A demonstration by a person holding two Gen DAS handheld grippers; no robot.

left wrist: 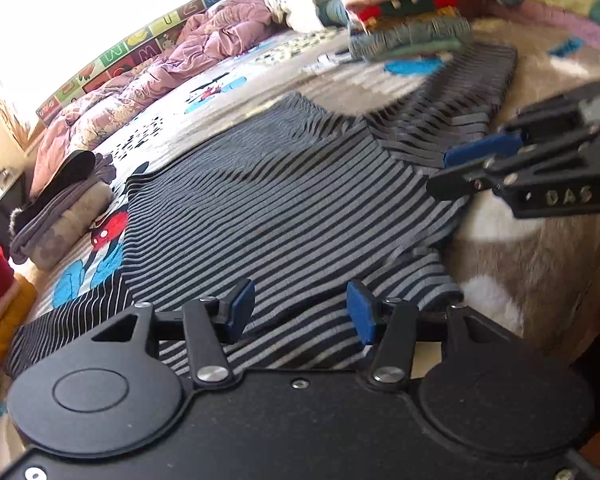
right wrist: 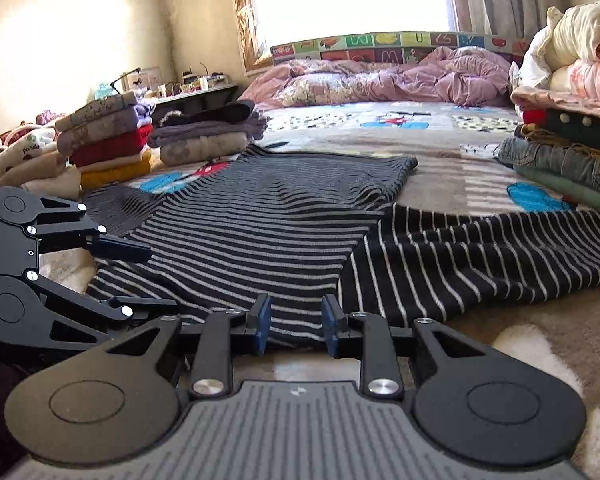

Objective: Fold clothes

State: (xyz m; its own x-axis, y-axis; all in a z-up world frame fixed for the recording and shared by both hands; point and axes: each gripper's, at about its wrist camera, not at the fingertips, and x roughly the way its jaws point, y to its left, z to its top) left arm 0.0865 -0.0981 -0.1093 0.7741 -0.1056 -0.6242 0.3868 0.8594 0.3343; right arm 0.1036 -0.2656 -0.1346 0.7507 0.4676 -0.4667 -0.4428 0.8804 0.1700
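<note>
Two grippers hung over the near edge of the bed. The left gripper [left wrist: 300,308] stood about half open, nothing between its blue pads; the right gripper [right wrist: 294,330] was parted more narrowly, also empty. Below them one grey-and-black striped sweater [right wrist: 236,224], a soft knit, lay spread flat on the cartoon-print bedsheet [right wrist: 440,120], with one black thin-striped garment [right wrist: 480,256] rumpled at its three o'clock. Farther out, two stacks of folded clothes [right wrist: 108,148] sat at ten o'clock and another pile [right wrist: 572,140] at two o'clock. One crumpled mauve quilt [right wrist: 380,80] lay at twelve o'clock.
</note>
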